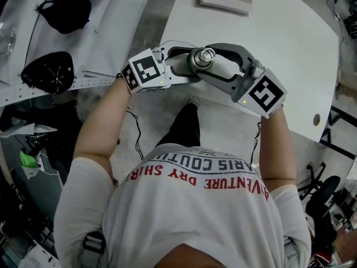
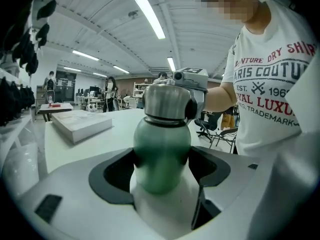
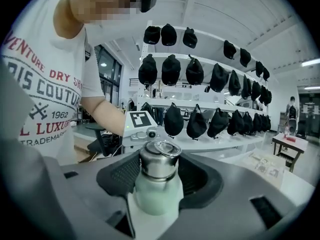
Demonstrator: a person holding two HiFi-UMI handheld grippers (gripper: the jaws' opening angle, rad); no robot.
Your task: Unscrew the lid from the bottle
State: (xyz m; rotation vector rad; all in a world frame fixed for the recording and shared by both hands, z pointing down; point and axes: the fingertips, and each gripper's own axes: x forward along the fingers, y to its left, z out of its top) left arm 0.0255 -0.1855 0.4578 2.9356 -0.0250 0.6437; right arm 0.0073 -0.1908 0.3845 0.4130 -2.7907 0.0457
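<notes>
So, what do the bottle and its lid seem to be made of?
The bottle is probably metal with a matte green coating: its surface looks even and dull. Plastic is also possible. The lid looks like bare brushed steel: it is silver-grey, with soft highlights along its side.

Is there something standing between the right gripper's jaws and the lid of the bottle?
Nothing visible. The steel lid sits directly between the jaws of the right gripper, while the left gripper grips the green bottle by its body.
</notes>
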